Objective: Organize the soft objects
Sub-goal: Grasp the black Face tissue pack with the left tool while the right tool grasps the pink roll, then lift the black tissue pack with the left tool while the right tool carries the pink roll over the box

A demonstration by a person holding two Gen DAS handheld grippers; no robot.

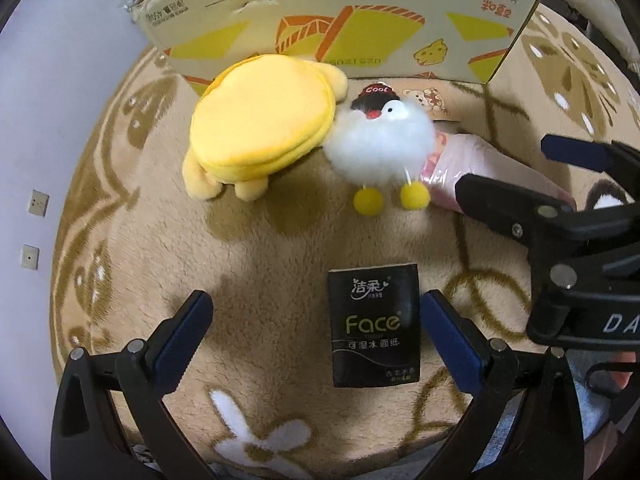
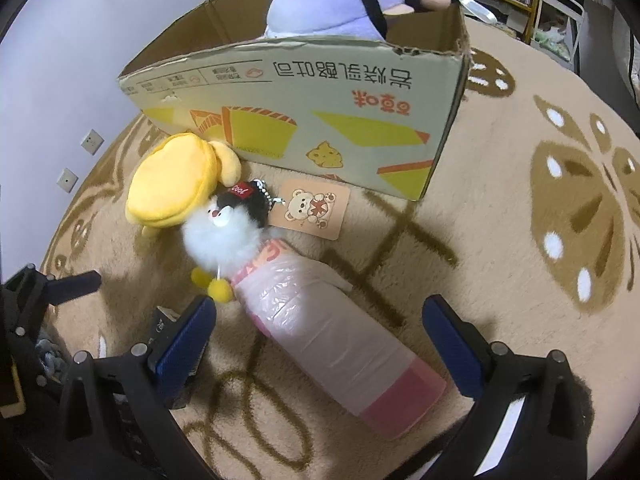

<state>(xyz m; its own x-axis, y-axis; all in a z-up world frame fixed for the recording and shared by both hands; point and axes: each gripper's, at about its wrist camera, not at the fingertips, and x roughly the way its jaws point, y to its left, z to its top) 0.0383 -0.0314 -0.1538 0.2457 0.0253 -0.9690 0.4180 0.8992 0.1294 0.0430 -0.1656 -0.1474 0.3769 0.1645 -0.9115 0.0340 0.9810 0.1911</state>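
From the left wrist camera, the left gripper [image 1: 316,320] hangs with its blue-padded fingers wide apart over a beige plush rug with brown and white motifs [image 1: 140,208]. Between the fingers, nearer the right one, lies a flat black tissue packet [image 1: 374,326] printed "Face" in pale green beneath white Chinese characters. Further off, a round yellow plush pouch with stubby feet [image 1: 260,128] leans against a printed cardboard box [image 1: 340,28], whose Chinese lettering reads upside down beside yellow-and-orange wedges and a cheese drawing. Touching the pouch is a fluffy white penguin toy [image 1: 380,144] wearing a dark red cap stitched "Cool", with two yellow pom-pom feet. A pink roll wrapped in clear film [image 1: 480,164] lies just beside it. The right gripper [image 1: 524,168] enters from the right, open.

From the right wrist camera, the right gripper [image 2: 320,344] straddles the film-wrapped roll [image 2: 340,344], fingers spread, not touching it. A peach bear-printed tag [image 2: 312,210] lies by the penguin [image 2: 224,240]. A lilac plush toy [image 2: 332,4] sits inside the box [image 2: 300,112].
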